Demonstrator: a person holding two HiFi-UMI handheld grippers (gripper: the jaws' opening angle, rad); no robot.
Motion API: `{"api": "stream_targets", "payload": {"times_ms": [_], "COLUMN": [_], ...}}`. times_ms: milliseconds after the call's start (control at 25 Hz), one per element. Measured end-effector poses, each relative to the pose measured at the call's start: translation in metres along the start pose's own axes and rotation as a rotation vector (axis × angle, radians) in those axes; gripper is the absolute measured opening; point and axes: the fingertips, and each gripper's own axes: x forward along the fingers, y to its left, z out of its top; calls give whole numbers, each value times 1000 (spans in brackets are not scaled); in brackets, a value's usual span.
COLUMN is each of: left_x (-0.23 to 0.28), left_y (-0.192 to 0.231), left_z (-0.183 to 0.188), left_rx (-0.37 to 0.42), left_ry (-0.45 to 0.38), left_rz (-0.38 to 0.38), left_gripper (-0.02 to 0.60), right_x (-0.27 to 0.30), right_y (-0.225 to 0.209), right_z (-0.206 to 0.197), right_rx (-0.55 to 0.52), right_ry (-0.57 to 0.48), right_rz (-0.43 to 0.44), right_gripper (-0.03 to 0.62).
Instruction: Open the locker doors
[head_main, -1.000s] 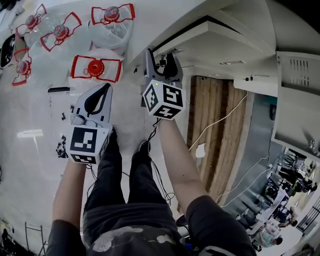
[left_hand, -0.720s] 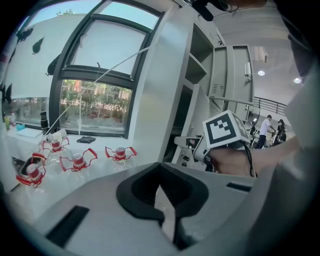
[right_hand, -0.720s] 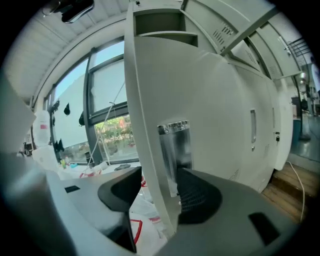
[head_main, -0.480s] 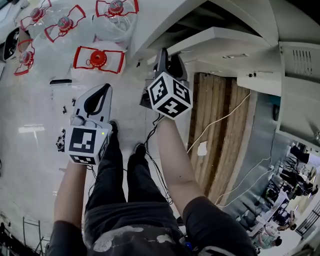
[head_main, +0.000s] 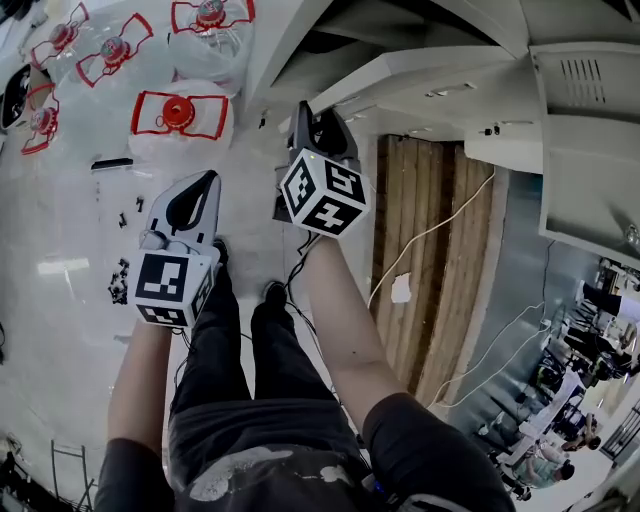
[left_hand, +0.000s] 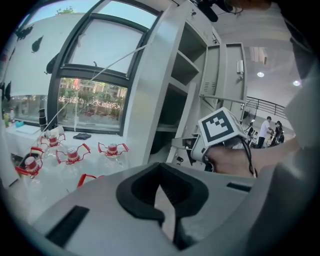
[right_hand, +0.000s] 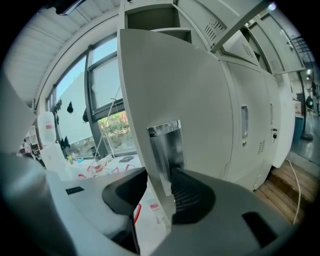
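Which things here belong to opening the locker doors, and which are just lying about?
Job: locker door, its recessed handle, right gripper closed on the door's edge.
Lying about: red-handled bottles, wooden boards, small black bits.

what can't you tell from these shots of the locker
Right gripper view: whatever is behind the locker door, blocked by the door itself.
Head view: where the right gripper meets that door, masked by its own body.
Left gripper view: insides of the open compartments, too dark; print on the red-handled jugs, too small.
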Motion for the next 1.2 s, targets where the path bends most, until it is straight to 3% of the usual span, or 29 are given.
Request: {"api": "stream_targets", "payload": {"times_ms": [200, 440, 680, 1200], "left_x": [4, 4, 4, 9], "left_y": [-20, -45, -73, -124], "left_z": [-1, -3, -3, 0], "left_rx": [15, 17, 14, 34], "left_ry": [11, 10, 6, 0], "left_rz": [-23, -36, -50, -93], "left_gripper": [8, 9, 8, 8], "right_x": [-17, -46, -73, -126], "right_y": [-7, -26, -49, -108], "right_z": [-6, -15, -23, -34], "right_rx": [-25, -27, 16, -41], "right_ry": [37, 53, 78, 84], "right_rz": [55, 61, 44, -63], "right_gripper": [167, 169, 170, 125]}}
